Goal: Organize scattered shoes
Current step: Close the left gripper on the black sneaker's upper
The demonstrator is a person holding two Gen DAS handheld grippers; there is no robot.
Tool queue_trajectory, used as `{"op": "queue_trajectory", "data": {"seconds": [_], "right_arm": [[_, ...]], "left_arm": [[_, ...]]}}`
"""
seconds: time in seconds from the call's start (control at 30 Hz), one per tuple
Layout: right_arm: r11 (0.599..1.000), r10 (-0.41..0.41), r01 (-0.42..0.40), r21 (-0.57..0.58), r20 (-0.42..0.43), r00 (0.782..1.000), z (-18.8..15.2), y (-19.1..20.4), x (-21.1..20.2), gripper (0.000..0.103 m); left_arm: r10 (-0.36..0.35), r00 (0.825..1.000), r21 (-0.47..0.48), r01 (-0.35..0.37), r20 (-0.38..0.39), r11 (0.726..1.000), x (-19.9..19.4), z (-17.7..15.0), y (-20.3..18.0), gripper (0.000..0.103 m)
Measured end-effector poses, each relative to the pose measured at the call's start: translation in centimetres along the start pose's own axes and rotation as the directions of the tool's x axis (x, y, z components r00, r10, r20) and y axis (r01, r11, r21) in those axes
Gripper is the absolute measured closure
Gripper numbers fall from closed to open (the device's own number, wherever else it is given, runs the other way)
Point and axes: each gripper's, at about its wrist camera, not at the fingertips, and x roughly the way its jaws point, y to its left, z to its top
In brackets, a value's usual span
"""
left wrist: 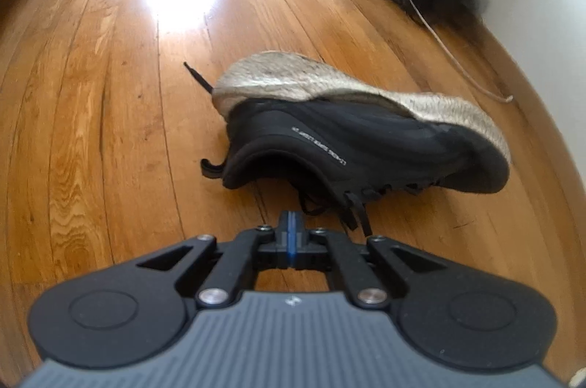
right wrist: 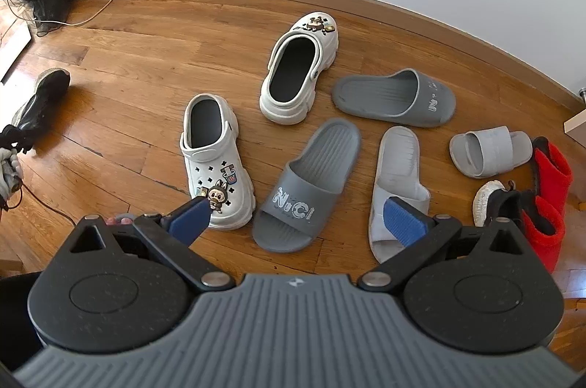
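Two clogs (right wrist: 216, 161) lie left of the slides (right wrist: 307, 183), the sneaker (right wrist: 40, 98) well apart farther left.

A black sneaker (left wrist: 362, 146) with a pale woven sole lies tipped over on the wood floor (left wrist: 110, 95), sole up, laces trailing. Near the wall lie two white clogs (right wrist: 216, 161) (right wrist: 298, 65) with charms, two dark grey slides (right wrist: 306, 186) (right wrist: 395, 98), two light grey slides (right wrist: 397, 183) (right wrist: 490, 150), and red slippers (right wrist: 549, 190).

Left gripper (left wrist: 291, 230) is pointing steeply downward, its blue-edged jaws pressed fully together with nothing between them. Right gripper (right wrist: 298, 221) is angling down too, jaws spread wide and gripping nothing.
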Motion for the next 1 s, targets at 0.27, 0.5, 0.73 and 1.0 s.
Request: {"op": "queue_trajectory", "data": {"seconds": [0.27, 0.5, 0.73, 1.0], "right_arm": [[1.0, 0.0, -0.001, -0.008, -0.003, 1.0, -0.1, 0.4, 0.1, 0.001], [1.0, -0.008, 0.008, -0.02, -0.009, 1.0, -0.1, 0.9, 0.2, 0.001], [0.999, -0.052, 0.052, -0.004, -0.008, 0.999, -0.2, -0.2, 0.5, 0.001], [0.997, -0.079, 0.079, 0.009, -0.014, 0.997, -0.5, -0.6, 0.9, 0.001]], "left_arm": [[-0.123, 0.992, -0.217, 0.121, 0.007, 0.969, 0.6, 0.7, 2.0, 0.096], [-0.174, 0.983, -0.335, 0.182, 0.054, 0.925, 1.6, 0.5, 2.3, 0.056], [-0.218, 0.97, -0.43, 0.245, 0.111, 0.869, 2.4, 0.7, 3.0, 0.053], [-0.227, 0.97, -0.422, 0.241, 0.083, 0.874, 3.4, 0.7, 2.2, 0.053]]}}
